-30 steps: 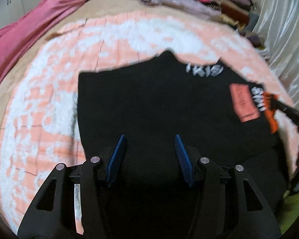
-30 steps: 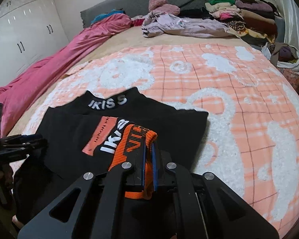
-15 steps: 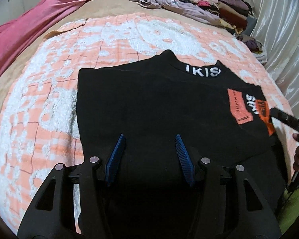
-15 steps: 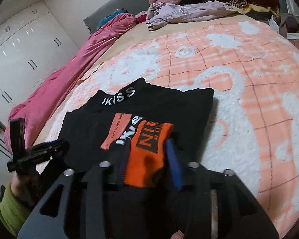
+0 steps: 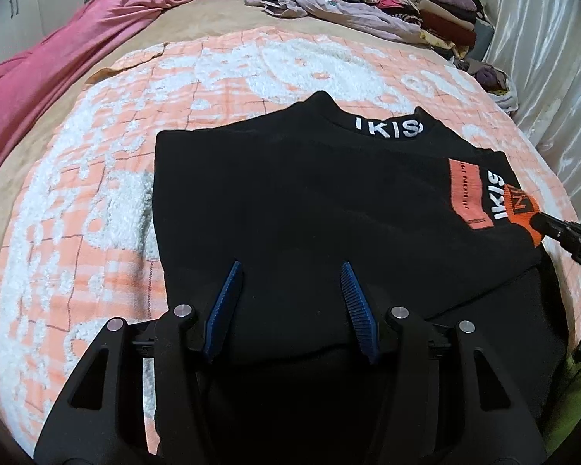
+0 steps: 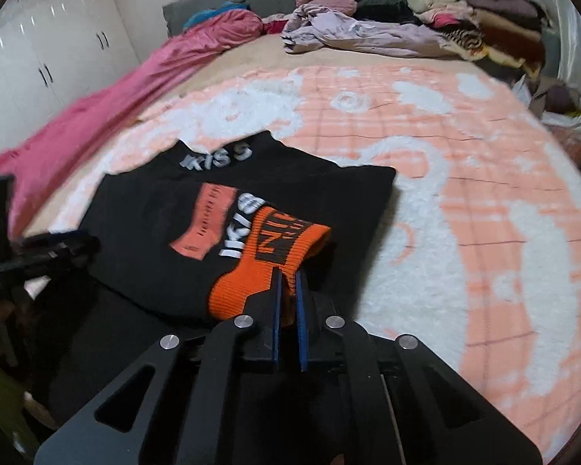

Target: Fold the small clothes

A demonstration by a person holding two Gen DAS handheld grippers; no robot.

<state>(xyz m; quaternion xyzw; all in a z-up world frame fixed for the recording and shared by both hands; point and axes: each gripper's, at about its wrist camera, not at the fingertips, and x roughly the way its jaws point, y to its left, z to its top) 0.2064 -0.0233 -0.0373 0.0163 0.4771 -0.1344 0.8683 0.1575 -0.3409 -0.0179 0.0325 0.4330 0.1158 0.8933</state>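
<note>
In the left wrist view, the left tool (image 5: pixel 292 302) has its blue fingers apart over the black top (image 5: pixel 310 209), which lies flat on the orange and white blanket (image 5: pixel 97 193) on the bed, and nothing is pinched between them. In the right wrist view, the right tool (image 6: pixel 288 283) has just squeezed together and is clamped on the orange cuff (image 6: pixel 275 255) of the top, near the top's right edge.

Right gripper (image 6: pixel 286 290) reclosed on the orange cuff (image 6: pixel 269 261).
</note>
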